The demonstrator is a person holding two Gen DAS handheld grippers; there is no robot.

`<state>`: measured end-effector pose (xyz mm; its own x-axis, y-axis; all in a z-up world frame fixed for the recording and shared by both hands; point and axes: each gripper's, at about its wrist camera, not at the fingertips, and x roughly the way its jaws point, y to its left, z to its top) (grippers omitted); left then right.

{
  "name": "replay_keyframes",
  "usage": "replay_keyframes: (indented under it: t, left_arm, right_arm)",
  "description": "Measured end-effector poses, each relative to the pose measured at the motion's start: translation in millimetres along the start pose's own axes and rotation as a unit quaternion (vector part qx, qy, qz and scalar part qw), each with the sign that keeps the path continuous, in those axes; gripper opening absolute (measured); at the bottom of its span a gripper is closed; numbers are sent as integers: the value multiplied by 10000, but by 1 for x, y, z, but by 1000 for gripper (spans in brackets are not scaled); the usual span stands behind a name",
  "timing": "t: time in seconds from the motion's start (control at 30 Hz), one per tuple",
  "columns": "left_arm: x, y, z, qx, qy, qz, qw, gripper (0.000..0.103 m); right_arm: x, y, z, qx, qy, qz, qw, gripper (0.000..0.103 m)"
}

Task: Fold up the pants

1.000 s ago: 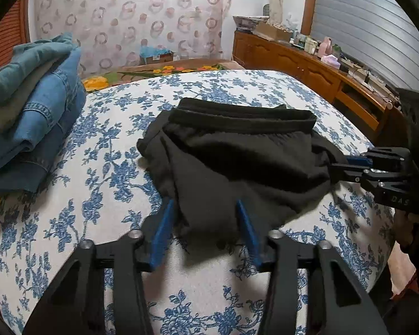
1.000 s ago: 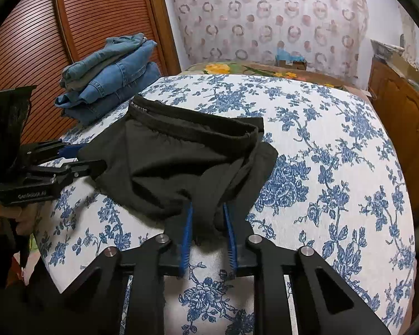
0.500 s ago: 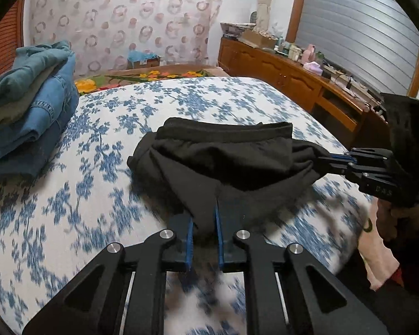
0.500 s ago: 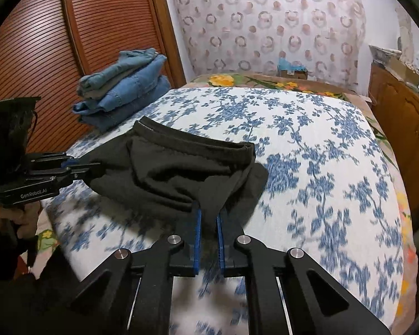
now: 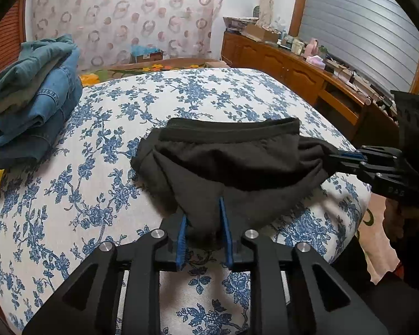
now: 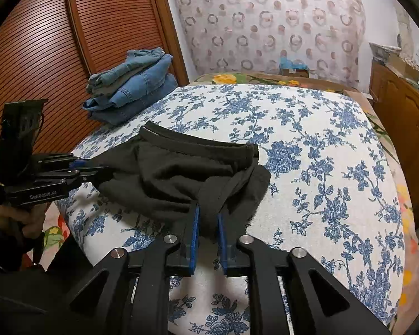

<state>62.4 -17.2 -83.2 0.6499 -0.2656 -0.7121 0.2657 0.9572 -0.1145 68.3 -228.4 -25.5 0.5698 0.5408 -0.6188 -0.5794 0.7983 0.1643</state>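
Black pants [image 5: 226, 162] lie bunched on the blue-flowered bed [image 5: 97, 189], waistband at the far side. My left gripper [image 5: 202, 217] holds a fold of their near edge between its blue pads, jaws slightly parted around the cloth. My right gripper [image 6: 208, 219] grips the other near corner of the pants [image 6: 176, 176] the same way. Each gripper shows in the other's view: the right one [image 5: 335, 157] at the right, the left one [image 6: 83, 167] at the left, both pinching the black cloth.
A stack of folded jeans [image 5: 28, 97] lies at the bed's far left, also in the right wrist view [image 6: 131, 86]. A wooden dresser [image 5: 307, 72] with small items runs along the right. A slatted wooden wardrobe [image 6: 56, 42] stands on the left.
Both grippers closed on the near edge of the pants, then pulled back toward the bed's near edge. The jaws now stand a little wider than half a second ago.
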Motion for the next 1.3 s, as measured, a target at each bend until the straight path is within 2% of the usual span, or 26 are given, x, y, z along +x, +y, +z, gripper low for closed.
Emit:
replay_keyframes:
  t: [0.17,0.23,0.37,0.47,0.53,0.7,0.97,1.17,1.2,1.23,1.3]
  left_arm:
    - [-1,3,3,6,-36,91,10000,41]
    - [-2,4,4,5,-87,110,9999,55]
    - [1,9,8,-47,-88,134,9999,65]
    - [5,11,11,-1,-63,166,9998,67]
    - [7,12,13,12,-60,186,9998,74]
    - [14,15,20,31,-68,237,9997,75]
    - [38,16,35,253,69,366,9990,75]
    - [51,19,40,291,168,506,9982,75]
    - [51,20,40,278,165,518,9981,75]
    - [52,21,39,256,170,536,9981,75]
    - [52,24,39,214,163,569,9980,75]
  right_arm:
    - [-9,1,2,-28,-123,-43,9999,20]
    - [-11,0,3,-38,-177,-60,9998,24]
    - [-7,-3,7,-59,-175,-154,9997,28]
    - [-2,-4,12,-71,-165,-165,9997,29]
    - [2,-4,15,-99,-167,-155,9997,29]
    - [17,-4,25,-174,-107,-197,9996,33]
    - [46,-10,40,-344,174,-310,9988,34]
    - [60,-14,51,-346,274,-101,9990,34]
    - [61,-15,54,-352,258,-68,9990,20]
    - [63,-14,56,-383,247,-14,9990,13]
    - [64,-12,62,-497,185,44,9986,7]
